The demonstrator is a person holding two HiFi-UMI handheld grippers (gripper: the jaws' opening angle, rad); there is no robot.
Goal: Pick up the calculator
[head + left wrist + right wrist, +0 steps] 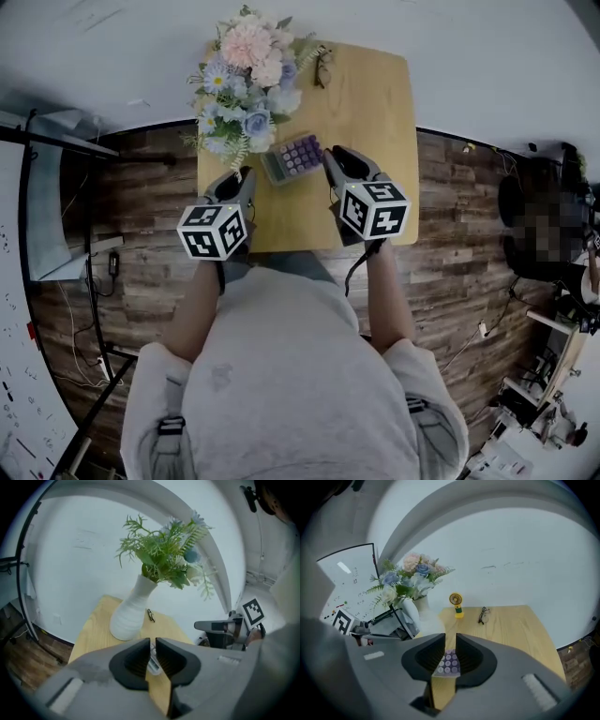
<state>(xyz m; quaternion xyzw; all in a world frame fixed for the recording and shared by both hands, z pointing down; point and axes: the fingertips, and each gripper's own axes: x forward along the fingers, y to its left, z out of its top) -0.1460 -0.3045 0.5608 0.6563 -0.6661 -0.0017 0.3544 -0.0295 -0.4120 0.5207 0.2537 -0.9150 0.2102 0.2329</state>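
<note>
Plainly the step in hand is the approach to the grasp. The calculator lies flat on the wooden tabletop, just in front of the white vase of flowers, untouched, with one tool at either side of it. The right gripper is the better placed: its jaws stand a little apart with nothing in them, and its own view looks through the gap straight at the purple keys. The left gripper sits at the calculator's other side with its jaws all but together, only a slit between them, and it too holds nothing.

To do this well, the person would likely need the right jaws a good deal wider, since the present gap looks narrower than the calculator's body. A low, flat thing is best taken by one edge, with one jaw slid along the wood under the rim. The left gripper could steady the opposite edge so the calculator does not skate away. The vase stands close behind, so any push should be gentle and the lift straight up, clear of the leaves. The glasses lie well apart and should be no hindrance.
</note>
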